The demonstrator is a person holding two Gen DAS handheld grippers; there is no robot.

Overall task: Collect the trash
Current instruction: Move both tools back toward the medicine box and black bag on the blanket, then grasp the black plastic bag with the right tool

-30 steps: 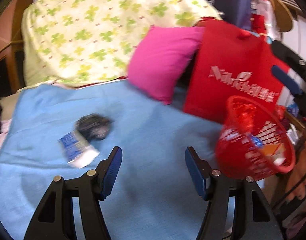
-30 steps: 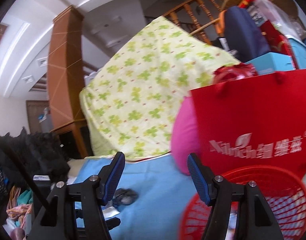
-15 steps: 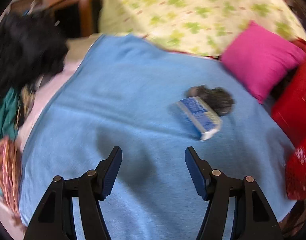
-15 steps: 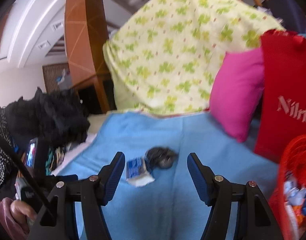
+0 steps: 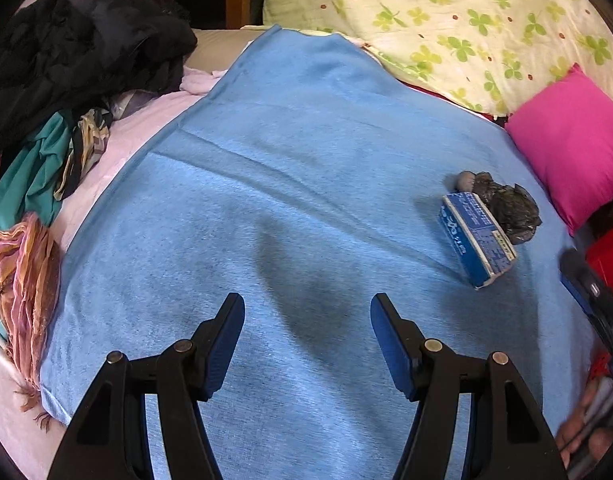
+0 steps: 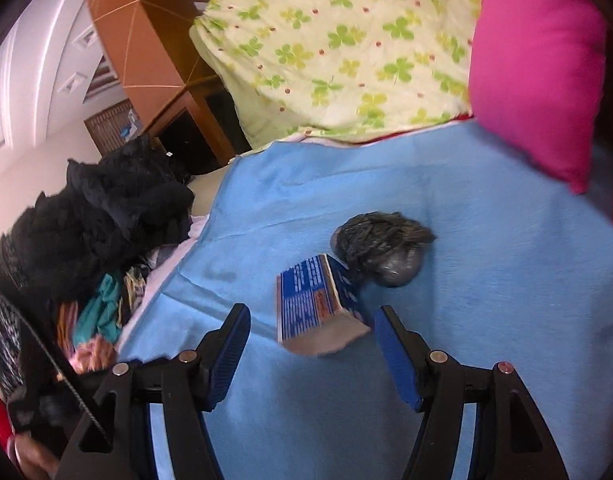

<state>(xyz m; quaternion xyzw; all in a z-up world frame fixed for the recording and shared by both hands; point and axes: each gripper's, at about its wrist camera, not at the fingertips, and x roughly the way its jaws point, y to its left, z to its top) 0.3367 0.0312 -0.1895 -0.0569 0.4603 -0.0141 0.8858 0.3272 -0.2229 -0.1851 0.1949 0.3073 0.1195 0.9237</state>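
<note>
I have both grippers over the blue blanket [image 5: 306,184], each with its jaws spread apart and nothing between the pads. My left gripper [image 5: 307,336] looks down on bare blanket; the trash lies well off to its right. That trash is a small blue box [image 5: 476,240] and a crumpled dark wad [image 5: 506,204] touching its far side, both resting on the blanket near the pink pillow [image 5: 574,148]. My right gripper [image 6: 312,338] points at the same blue box [image 6: 314,304], which sits just ahead of the fingertips, not yet between them; the dark wad [image 6: 380,246] is right behind it. A pile of dark clothes [image 6: 106,216] lies at the left, and a clover-print quilt [image 6: 346,40] at the far side.
</note>
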